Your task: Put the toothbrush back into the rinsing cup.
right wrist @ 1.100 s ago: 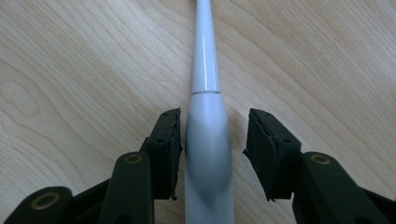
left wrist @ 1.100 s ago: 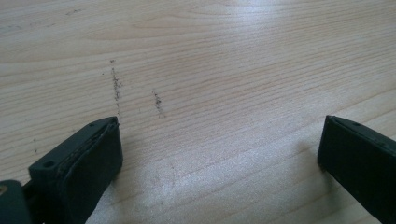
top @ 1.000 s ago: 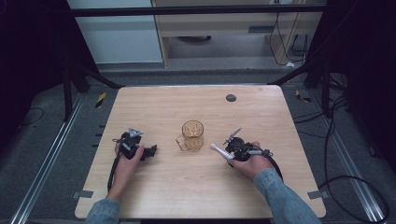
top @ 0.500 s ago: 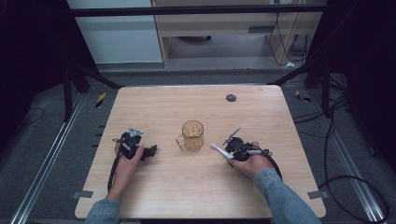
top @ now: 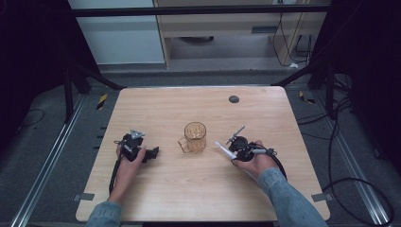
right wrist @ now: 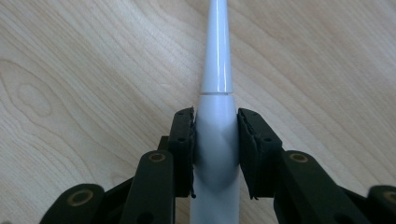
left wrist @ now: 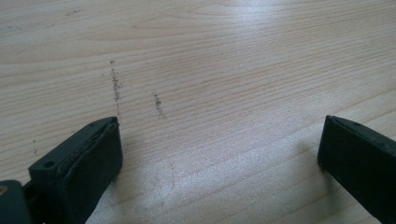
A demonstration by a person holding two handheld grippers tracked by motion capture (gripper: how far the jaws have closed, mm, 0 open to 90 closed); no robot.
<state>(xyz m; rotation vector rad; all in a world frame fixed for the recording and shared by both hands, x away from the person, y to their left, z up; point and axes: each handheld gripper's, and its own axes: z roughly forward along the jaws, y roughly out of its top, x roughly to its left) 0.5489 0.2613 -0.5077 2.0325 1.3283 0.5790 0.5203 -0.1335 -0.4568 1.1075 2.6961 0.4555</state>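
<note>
Right gripper point(right wrist: 215, 126) fingers just clenched on white toothbrush handle point(right wrist: 216, 135), lying low over tabletop point(top: 198, 189) right of glass mug point(top: 194, 137). Left gripper point(left wrist: 219, 144) fingers spread, grasping nothing. Pickup done; lift and drop into mug likely left

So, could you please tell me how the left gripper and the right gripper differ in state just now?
The left gripper has its jaws wide apart with only bare table between them; the right gripper has its jaws, which have just been closing, pressed on a white tapered stick. In the high view, both rest low on the table beside the glass mug.
</note>
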